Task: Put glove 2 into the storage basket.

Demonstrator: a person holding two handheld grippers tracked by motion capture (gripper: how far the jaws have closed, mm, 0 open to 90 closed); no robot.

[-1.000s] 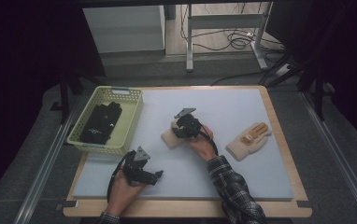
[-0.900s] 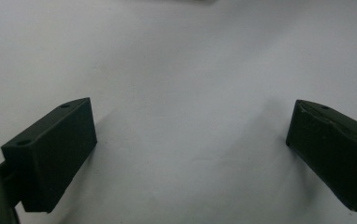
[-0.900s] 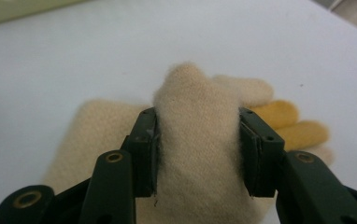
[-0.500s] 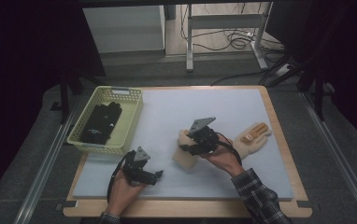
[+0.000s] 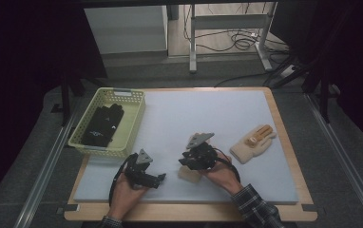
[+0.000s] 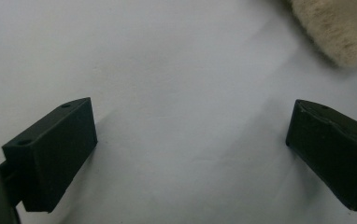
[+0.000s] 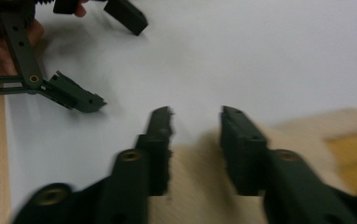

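R claw (image 5: pixel 187 167) sits on the near end of the cream knitted wool glove (image 5: pixel 189 174), which I see right under it in the high view. In the right gripper view its jaws have just been closing and now stand a narrow gap apart over the glove's fabric (image 7: pixel 200 186). The blur stops me telling whether the pads bite the wool yet, so I can't call it a grip.

Relation that matters: the glove lies directly below and slightly behind the R claw tips, long axis running roughly along the claw's pointing line, twd the person. L claw (image 5: pixel 157 178) rests just to the left of it on the pale blue foam mat (image 5: pixel 208 118), jaws wide apart w/ nothing between; the glove's fuzzy edge (image 6: pixel 340 28) shows ahead-right of its tips.

R hand is nearer, practically on it. My guess: next move needs a firm pinch before lifting.

The other cream glove with orange patches (image 5: pixel 253 142) lies well to the right of the R claw, and the yellow-green plastic basket (image 5: pixel 125 130) holding dark gloves (image 5: pixel 104 124) is far-left of both.
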